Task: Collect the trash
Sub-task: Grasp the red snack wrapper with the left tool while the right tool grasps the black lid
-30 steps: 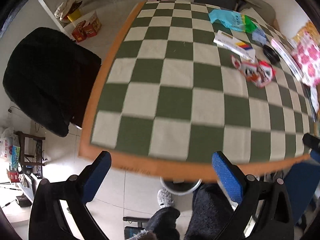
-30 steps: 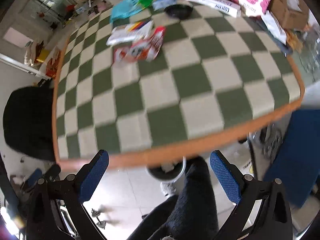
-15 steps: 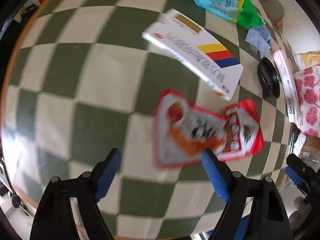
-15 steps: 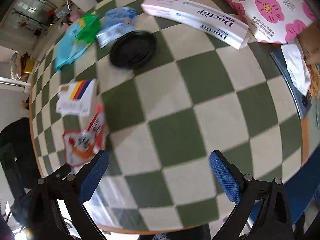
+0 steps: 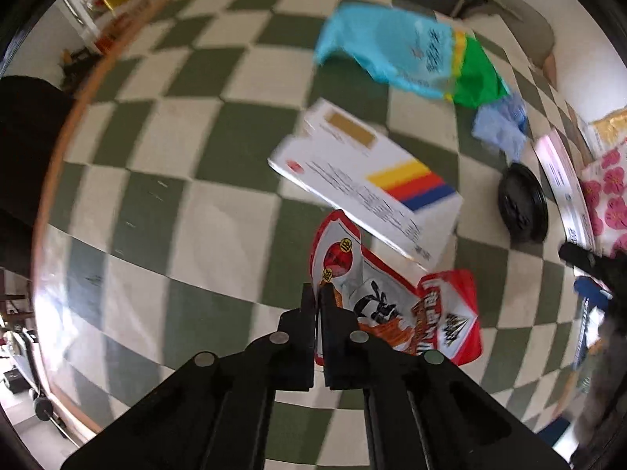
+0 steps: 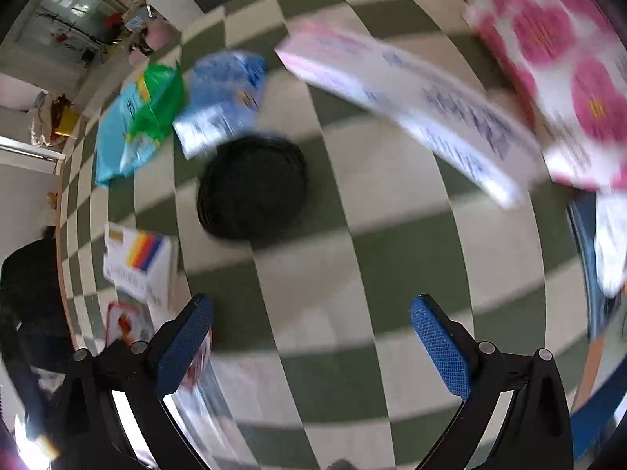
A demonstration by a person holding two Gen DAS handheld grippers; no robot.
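My left gripper (image 5: 316, 293) is shut on the left edge of a red and white snack wrapper (image 5: 395, 301) that lies on the green and cream checkered table (image 5: 196, 203). A white box with yellow, red and blue stripes (image 5: 364, 180) lies just beyond the wrapper. My right gripper (image 6: 311, 325) is open and empty above the table, with a black round lid (image 6: 252, 188) a little ahead of it. The wrapper (image 6: 123, 319) shows at the lower left of the right wrist view, beside the striped box (image 6: 137, 262).
A cyan and green plastic bag (image 5: 407, 55) and a blue packet (image 5: 501, 125) lie at the far side. A long pink and white box (image 6: 411, 105) and a pink flowered pack (image 6: 560, 58) lie to the right. The table's orange edge (image 5: 51, 180) runs along the left.
My left gripper has closed on the wrapper's left edge; it was open over it before. My right gripper has moved forward toward the black lid and stayed open.
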